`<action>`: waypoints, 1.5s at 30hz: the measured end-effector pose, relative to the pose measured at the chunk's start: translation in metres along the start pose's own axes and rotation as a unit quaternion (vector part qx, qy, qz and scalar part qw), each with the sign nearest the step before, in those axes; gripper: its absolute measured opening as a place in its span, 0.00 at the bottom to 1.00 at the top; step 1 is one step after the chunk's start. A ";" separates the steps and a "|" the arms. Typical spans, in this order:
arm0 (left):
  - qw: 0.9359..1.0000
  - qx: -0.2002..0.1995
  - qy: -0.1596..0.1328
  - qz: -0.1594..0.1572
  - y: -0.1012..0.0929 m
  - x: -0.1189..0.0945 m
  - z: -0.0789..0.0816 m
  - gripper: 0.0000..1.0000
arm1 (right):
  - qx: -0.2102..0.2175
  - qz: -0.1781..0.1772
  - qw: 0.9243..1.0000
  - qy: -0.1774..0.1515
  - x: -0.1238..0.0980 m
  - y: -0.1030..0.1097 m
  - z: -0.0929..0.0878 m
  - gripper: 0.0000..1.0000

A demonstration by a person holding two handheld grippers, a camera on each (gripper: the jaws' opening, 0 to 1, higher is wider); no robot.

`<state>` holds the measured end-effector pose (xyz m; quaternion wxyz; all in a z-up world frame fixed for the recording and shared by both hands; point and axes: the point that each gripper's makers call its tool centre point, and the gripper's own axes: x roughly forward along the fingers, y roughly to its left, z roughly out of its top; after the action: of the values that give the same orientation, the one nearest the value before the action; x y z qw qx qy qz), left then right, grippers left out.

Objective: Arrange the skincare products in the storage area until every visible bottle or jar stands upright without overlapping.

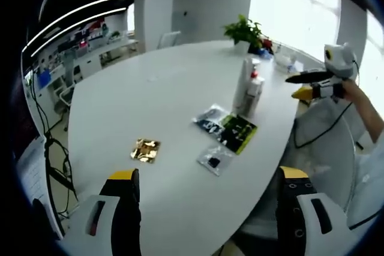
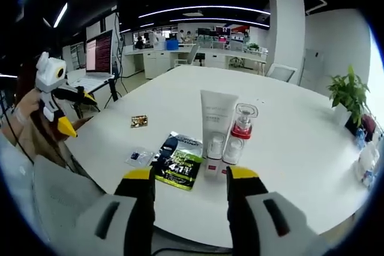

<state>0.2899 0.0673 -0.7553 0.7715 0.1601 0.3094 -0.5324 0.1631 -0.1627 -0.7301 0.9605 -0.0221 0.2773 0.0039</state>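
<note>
You held both grippers wide open, holding nothing. Your right gripper [image 2: 187, 179] was near the white tube [image 2: 216, 118] and pump bottle [image 2: 239, 136], standing close together on the table [image 2: 288, 136]. I think you were about to reach; next, space them apart

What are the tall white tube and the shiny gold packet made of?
The tall white tube looks like matte plastic: smooth, opaque, no glare. The gold packet looks like crinkled metallic foil, since it glints in patches. Neither can be told for sure from here.
</note>
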 end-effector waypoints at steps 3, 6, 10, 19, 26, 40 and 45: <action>1.000 0.004 0.006 0.000 0.005 0.004 -0.001 0.90 | 0.005 0.001 1.000 0.002 0.000 0.000 -0.002 0.47; 1.000 0.013 0.016 0.002 0.011 0.007 -0.002 0.89 | 0.010 0.002 1.000 -0.001 0.000 0.000 -0.002 0.46; 0.999 0.024 0.022 0.003 0.018 0.012 -0.002 0.89 | 0.013 0.001 1.000 0.001 0.000 -0.001 -0.003 0.45; 0.997 0.039 0.060 0.014 0.043 0.030 -0.011 0.83 | 0.019 0.002 1.000 0.001 0.001 0.001 -0.003 0.43; 0.995 0.055 0.078 0.010 0.057 0.046 -0.012 0.77 | 0.016 -0.003 1.000 0.008 0.001 -0.001 -0.006 0.43; 0.989 0.073 0.126 0.011 0.089 0.071 -0.022 0.64 | 0.018 -0.011 1.000 0.010 0.001 -0.005 -0.005 0.44; 0.985 0.082 0.148 0.016 0.103 0.082 -0.027 0.62 | 0.015 -0.008 1.000 0.013 0.004 -0.004 -0.004 0.45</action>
<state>0.3967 0.0627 -0.8375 0.7101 0.3049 0.3726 -0.5137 0.1646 -0.1668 -0.7361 0.9570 -0.0101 0.2899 -0.0085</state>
